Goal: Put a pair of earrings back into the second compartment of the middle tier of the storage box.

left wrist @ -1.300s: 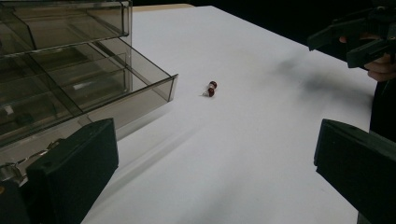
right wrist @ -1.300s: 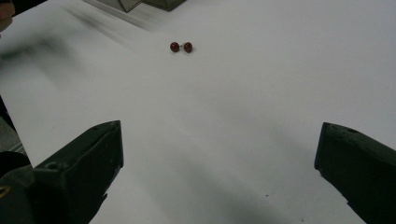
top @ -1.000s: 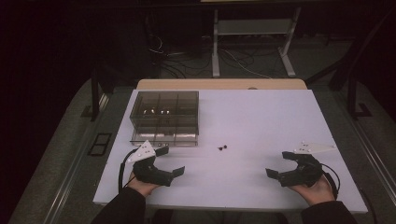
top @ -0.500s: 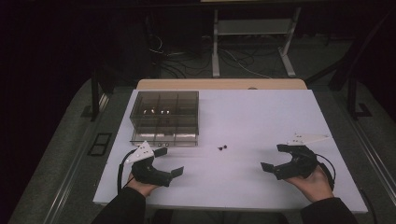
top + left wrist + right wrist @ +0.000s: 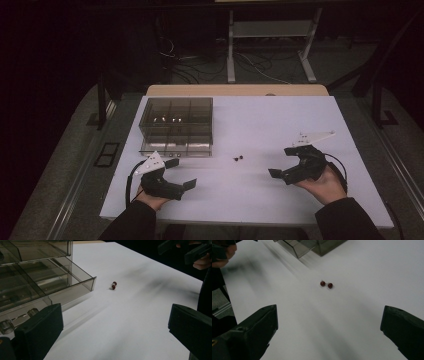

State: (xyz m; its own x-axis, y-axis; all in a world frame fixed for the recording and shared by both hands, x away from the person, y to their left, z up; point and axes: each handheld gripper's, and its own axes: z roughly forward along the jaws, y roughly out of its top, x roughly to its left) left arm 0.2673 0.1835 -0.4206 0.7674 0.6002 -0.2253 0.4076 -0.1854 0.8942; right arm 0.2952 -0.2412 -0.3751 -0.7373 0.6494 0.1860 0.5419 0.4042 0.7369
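Note:
Two small dark red beads [image 5: 238, 158] joined by a short pin lie on the white table [image 5: 280, 120], just right of a smoky clear compartment box [image 5: 176, 125]. They lie ahead of the jaws in the left gripper view [image 5: 114, 285] and the right gripper view [image 5: 326, 284]. My left gripper [image 5: 181, 173] rests near the front edge, below the box, open and holding nothing [image 5: 115, 340]. My right gripper [image 5: 281, 161] is right of the beads, pointed at them, open and holding nothing [image 5: 327, 335].
The box's lowest drawer [image 5: 62, 290] is pulled out toward me, and small metal parts [image 5: 7, 325] lie in one compartment. A wooden strip [image 5: 235, 90] runs along the table's far edge. Beyond it are a metal stand [image 5: 270, 30] and floor cables.
My right gripper has moved left and a little forward, toward the beads. The left gripper has hardly moved.

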